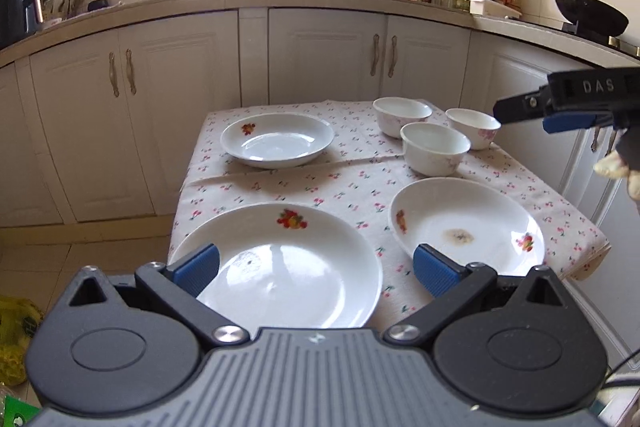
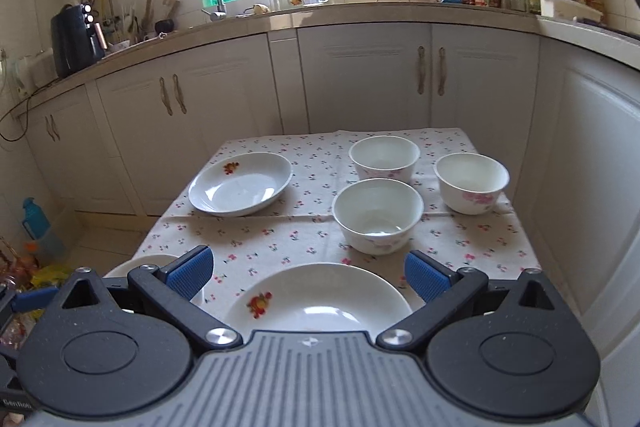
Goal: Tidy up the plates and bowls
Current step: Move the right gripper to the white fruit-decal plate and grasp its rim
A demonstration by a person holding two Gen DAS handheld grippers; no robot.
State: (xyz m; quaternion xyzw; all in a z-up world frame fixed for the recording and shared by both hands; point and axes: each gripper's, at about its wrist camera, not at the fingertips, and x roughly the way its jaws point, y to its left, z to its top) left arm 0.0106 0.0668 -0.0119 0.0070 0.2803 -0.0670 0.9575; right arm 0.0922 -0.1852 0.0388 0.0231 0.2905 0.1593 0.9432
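Both grippers are spread wide and hold nothing. The left gripper point(image 1: 316, 269) hovers above the near-left plate point(image 1: 280, 267); the right gripper point(image 2: 307, 275) hangs above the near-right plate point(image 2: 320, 297), which has a brown stain at its centre in the left wrist view. A 3rd plate point(image 1: 277, 139) lies far left, well apart, and 3 bowls point(image 2: 378, 213) cluster at the far right, close together but not touching.

The likeliest trouble is glazed rims slipping from the blue pads point(image 1: 198, 267), since a shallow plate offers only a thin edge. Lifting one could also drag the tablecloth point(image 1: 332, 187), which already shows a ridge across its middle, and disturb the bowls. Stacking the stained plate would soil another.

The small table stands in a tiled kitchen with white cabinets point(image 2: 360, 79), a cluttered worktop and a bright window.
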